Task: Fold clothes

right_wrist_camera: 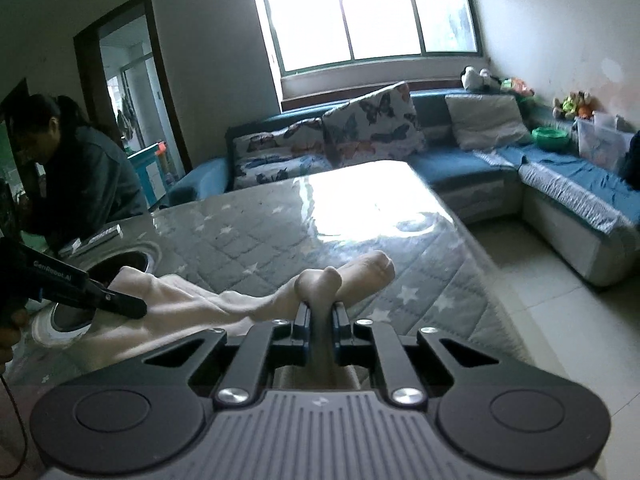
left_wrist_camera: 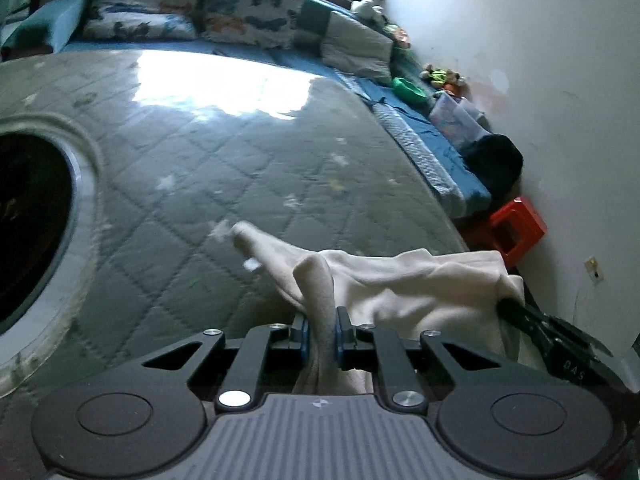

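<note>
A cream-white garment (left_wrist_camera: 400, 284) is held above a grey quilted table cover (left_wrist_camera: 224, 152). My left gripper (left_wrist_camera: 321, 330) is shut on a bunched fold of it. My right gripper (right_wrist_camera: 321, 322) is shut on another bunched part of the same garment (right_wrist_camera: 192, 300), which stretches between the two. The right gripper also shows in the left wrist view (left_wrist_camera: 532, 320) at the cloth's right edge. The left gripper shows in the right wrist view (right_wrist_camera: 120, 302), pinching the cloth's left end. A sleeve end (right_wrist_camera: 368, 270) sticks out past my right fingers.
A round dark opening (left_wrist_camera: 28, 224) with a pale rim sits in the table at left. A blue sofa (right_wrist_camera: 472, 164) with butterfly cushions (right_wrist_camera: 372, 124) wraps behind. A red stool (left_wrist_camera: 516, 230) stands by the wall. A person (right_wrist_camera: 76, 176) bends at the far left.
</note>
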A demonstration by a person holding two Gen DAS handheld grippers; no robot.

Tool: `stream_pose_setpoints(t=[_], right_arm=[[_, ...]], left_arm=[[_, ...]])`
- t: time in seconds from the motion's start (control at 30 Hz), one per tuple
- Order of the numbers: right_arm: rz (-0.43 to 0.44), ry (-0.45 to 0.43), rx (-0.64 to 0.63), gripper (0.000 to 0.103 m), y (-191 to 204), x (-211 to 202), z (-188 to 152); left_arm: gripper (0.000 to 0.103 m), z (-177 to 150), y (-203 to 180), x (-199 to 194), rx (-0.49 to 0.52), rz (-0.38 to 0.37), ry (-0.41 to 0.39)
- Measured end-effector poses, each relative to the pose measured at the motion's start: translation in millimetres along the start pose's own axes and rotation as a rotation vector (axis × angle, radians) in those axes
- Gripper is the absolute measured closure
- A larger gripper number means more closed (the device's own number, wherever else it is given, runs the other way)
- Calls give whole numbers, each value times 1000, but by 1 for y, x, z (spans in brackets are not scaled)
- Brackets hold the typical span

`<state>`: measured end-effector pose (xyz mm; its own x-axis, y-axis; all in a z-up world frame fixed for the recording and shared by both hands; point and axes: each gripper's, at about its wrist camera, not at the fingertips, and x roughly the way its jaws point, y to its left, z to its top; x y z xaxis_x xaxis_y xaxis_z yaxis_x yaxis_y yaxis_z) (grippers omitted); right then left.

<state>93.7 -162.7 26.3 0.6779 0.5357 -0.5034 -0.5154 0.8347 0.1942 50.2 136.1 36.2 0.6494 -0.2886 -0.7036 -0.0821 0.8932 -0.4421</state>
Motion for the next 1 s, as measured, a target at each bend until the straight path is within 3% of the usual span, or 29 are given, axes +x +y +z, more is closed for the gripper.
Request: stream_pose_setpoints(t=[0.67,1.0], right_arm=[[-150,-122,-107,94,-13,-48,47],[-217,-84,-118,94,-34,-36,52]], left_arm=[[90,25,-84,17,179,-32,-66],[90,29,-105,46,211,-15,-30]])
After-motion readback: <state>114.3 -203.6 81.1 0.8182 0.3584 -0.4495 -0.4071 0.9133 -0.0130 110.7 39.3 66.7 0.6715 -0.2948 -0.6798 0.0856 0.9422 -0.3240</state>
